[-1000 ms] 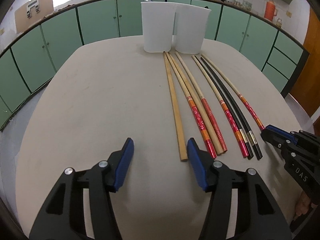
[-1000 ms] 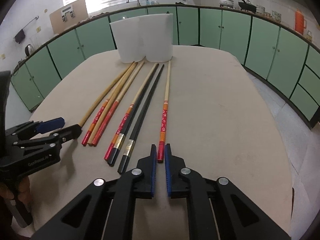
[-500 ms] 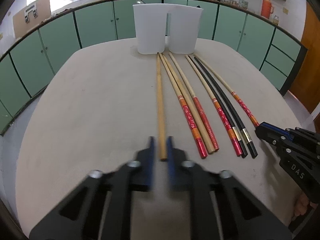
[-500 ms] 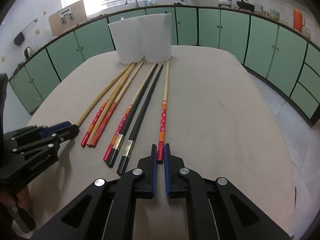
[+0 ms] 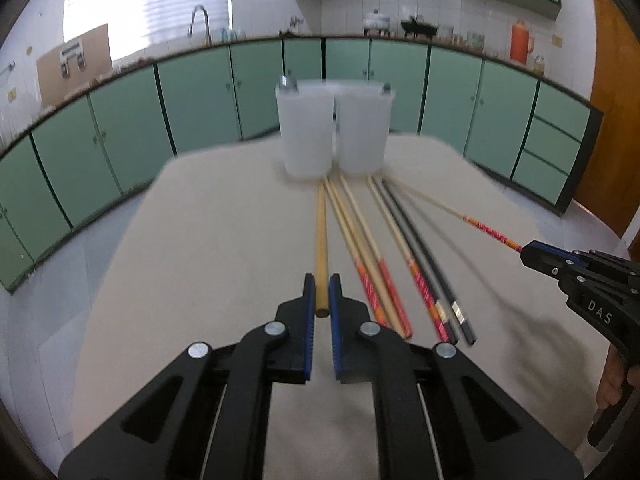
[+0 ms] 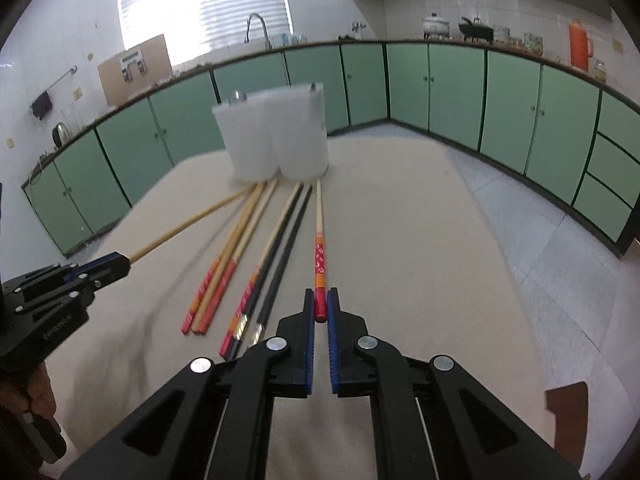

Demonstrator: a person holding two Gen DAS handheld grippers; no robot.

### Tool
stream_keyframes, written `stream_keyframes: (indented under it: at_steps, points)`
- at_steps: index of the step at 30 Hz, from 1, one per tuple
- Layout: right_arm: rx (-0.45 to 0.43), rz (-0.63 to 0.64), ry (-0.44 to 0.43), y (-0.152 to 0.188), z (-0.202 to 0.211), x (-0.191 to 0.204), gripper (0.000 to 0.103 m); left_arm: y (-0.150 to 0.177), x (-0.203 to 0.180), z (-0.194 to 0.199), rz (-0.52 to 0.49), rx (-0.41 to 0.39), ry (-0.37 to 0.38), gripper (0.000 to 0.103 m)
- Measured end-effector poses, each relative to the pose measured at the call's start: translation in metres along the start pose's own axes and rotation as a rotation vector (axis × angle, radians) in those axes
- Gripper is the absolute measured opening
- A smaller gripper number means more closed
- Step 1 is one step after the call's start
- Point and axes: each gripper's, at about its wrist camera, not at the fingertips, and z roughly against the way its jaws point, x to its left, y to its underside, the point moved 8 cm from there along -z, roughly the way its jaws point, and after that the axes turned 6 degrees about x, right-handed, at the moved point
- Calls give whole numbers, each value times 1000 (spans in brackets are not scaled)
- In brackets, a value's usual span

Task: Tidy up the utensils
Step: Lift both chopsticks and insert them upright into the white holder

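My left gripper [image 5: 321, 286] is shut on the near end of a plain wooden chopstick [image 5: 321, 236], lifted off the table and pointing at two white cups [image 5: 306, 132]. My right gripper [image 6: 321, 300] is shut on the red end of a red-patterned chopstick [image 6: 319, 258], also raised. Between them several chopsticks lie on the beige table [image 5: 224, 240]: red-ended bamboo ones [image 5: 362, 256] and a black pair [image 5: 424, 256]. The right gripper [image 5: 532, 254] shows at the right in the left wrist view, and the left gripper [image 6: 118, 264] at the left in the right wrist view.
The two white cups [image 6: 276, 140] stand side by side at the table's far edge, metal tips showing above their rims. Green kitchen cabinets [image 6: 440, 92] curve around the room beyond. A hand [image 5: 610, 376] holds the right tool's handle. Bare tabletop lies left of the chopsticks.
My left gripper closed on the plain wooden chopstick. Both grippers then rose, lifting the near ends of their chopsticks, and the cups now look farther off.
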Motion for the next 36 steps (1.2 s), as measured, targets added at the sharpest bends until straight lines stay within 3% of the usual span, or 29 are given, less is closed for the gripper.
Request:
stream_keyframes:
  at_steps: [13,28,36]
  points:
    - [-197,22,-38,-81,58,7,6,-73,1,61,15,-209,19,6]
    - [-222,83,-114,-155,66,22,6,-125,1,81,17,-291,65,6]
    - [-283,130,-169,-206,90,33,6,-169,12,104,33,-381,91,6]
